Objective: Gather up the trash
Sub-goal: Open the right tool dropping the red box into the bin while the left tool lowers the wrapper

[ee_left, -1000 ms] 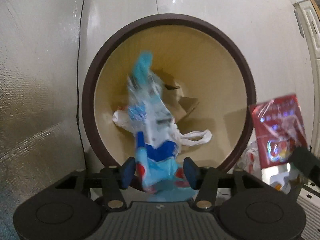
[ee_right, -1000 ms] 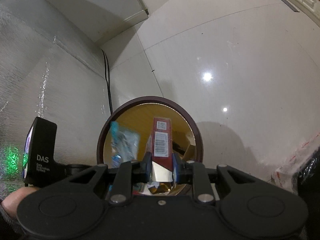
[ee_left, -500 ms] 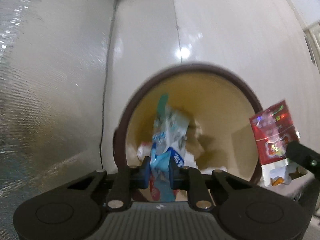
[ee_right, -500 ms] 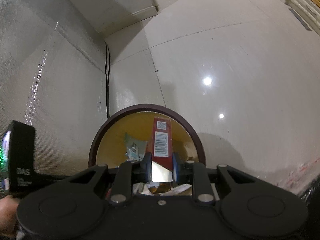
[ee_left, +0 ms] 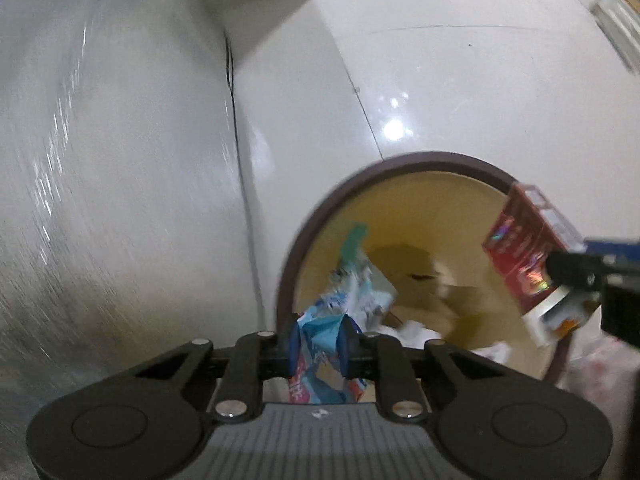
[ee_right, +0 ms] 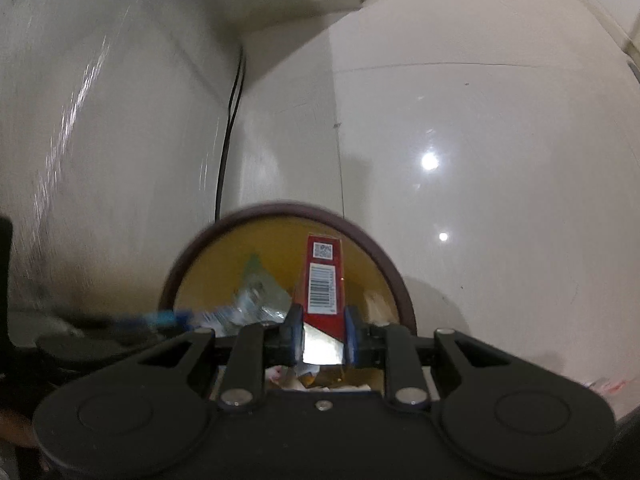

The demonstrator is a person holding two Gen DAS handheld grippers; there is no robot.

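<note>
Currently both grippers sit over the round trash bin (ee_left: 424, 168), brown rim, yellow-tan inside.

Left gripper (ee_left: 319, 340): jaws narrow and closing, pads pressing a crumpled blue-and-white plastic wrapper (ee_left: 320, 332). Wrapper's free end sticks out past the fingertips, over the bin's left inner wall. Lower end hangs back toward the gripper body.

Right gripper (ee_right: 319, 334): jaws narrow, easing open a little, with the red carton (ee_right: 323, 280) between them and the pads on its sides. Barcode and QR face point at the camera. Carton's far end reaches over the bin opening, near the middle in the right wrist view. In the left wrist view the same carton (ee_left: 528, 256) shows at the bin's right rim, tilted, torn white end down.

Inside the bin: brown cardboard pieces (ee_left: 440, 280) toward the back, white crumpled paper or plastic (ee_left: 416, 328) at the near side. Blurred, cannot tell more.

Bin stands on glossy white floor tile (ee_right: 480, 120), next to a silvery textured wall covering (ee_left: 100, 200) on its left. Black cable (ee_right: 228, 128) runs down the wall corner just behind the bin's left rim.

Left gripper also shows in the right wrist view, left of the bin, heavily motion-blurred.
</note>
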